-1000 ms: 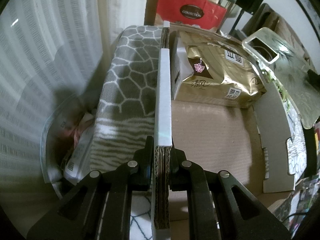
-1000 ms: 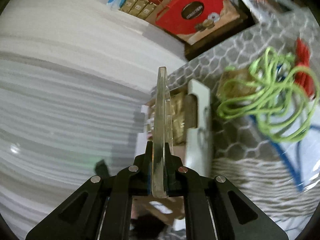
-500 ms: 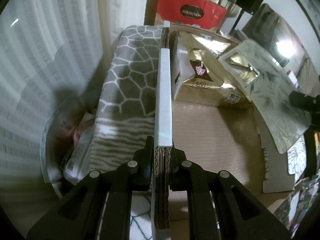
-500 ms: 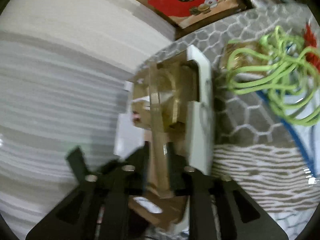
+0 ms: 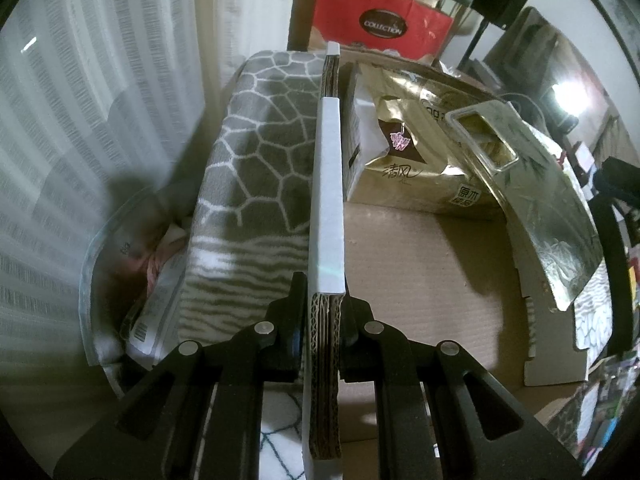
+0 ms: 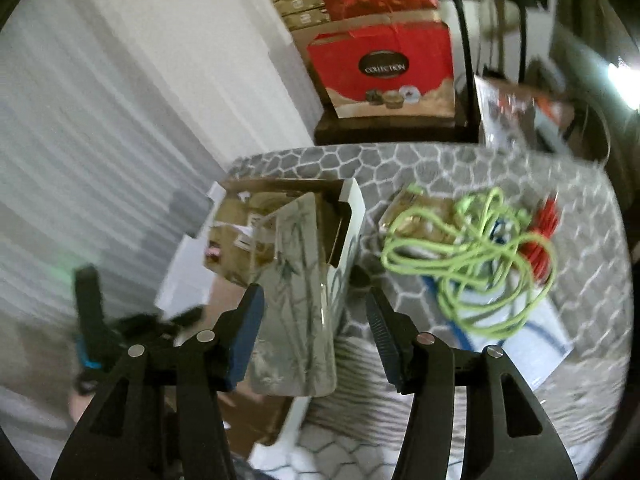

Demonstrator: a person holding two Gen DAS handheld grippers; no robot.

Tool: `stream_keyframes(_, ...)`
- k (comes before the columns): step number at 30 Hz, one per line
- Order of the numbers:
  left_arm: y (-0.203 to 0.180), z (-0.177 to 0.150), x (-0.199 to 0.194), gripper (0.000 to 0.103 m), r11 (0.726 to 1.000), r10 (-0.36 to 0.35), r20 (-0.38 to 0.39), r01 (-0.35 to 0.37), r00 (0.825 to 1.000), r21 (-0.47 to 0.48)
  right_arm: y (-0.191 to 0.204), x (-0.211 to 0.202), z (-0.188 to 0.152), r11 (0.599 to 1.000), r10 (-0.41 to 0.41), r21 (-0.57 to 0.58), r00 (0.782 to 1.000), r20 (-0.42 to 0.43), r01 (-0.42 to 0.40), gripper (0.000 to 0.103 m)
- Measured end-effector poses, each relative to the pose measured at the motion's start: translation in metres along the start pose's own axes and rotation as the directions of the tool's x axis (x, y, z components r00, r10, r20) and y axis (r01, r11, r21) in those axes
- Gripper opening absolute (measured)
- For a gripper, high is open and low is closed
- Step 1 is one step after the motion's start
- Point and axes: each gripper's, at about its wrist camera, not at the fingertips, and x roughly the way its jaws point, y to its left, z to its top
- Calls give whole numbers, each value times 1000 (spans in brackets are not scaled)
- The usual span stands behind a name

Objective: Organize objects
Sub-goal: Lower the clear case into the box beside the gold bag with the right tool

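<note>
My left gripper (image 5: 324, 320) is shut on the left wall (image 5: 328, 200) of an open cardboard box (image 5: 424, 272). A gold tissue pack (image 5: 416, 160) lies at the box's far end. A flat glass board with a bamboo print and a cut-out handle (image 5: 536, 196) leans over the box's right wall. In the right wrist view my right gripper (image 6: 316, 328) is open, its jaws wide apart, with the glass board (image 6: 296, 300) between and beyond them, resting on the box (image 6: 344, 216).
A grey honeycomb-patterned blanket (image 6: 460, 168) covers the surface. Green, blue and red cords (image 6: 472, 240) lie tangled right of the box. A red COLLECTION bag (image 6: 384, 68) stands behind. A clear bag of items (image 5: 132, 280) sits by the curtain on the left.
My right gripper has opened and let go of the glass board, which now leans flat over the box's right wall. My left gripper has kept its hold on the box wall.
</note>
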Motion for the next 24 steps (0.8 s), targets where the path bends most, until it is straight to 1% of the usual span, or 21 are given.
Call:
stream_keyframes(4, 0, 0, 0, 11, 1000, 0, 0, 0, 1000, 0, 12, 27, 13, 997, -54, -55, 997, -47, 51, 55)
stream_keyframes(10, -1, -1, 0, 11, 1000, 4, 1, -4, 1000, 2, 32, 60, 37, 984, -128, -139, 988, -86, 115, 55)
stream_keyframes(16, 2, -3, 0, 11, 1000, 1, 2, -1, 1000, -3, 52, 91, 48, 959, -206, -224, 968, -145, 170, 54)
stream_keyframes(20, 3, -2, -1, 11, 1000, -3, 2, 3, 1000, -5, 59, 99, 49, 943, -255, -260, 955, -155, 209, 54)
stream_keyframes(24, 3, -2, -1, 11, 1000, -3, 2, 3, 1000, -6, 65, 110, 48, 919, -311, -304, 934, -173, 250, 54)
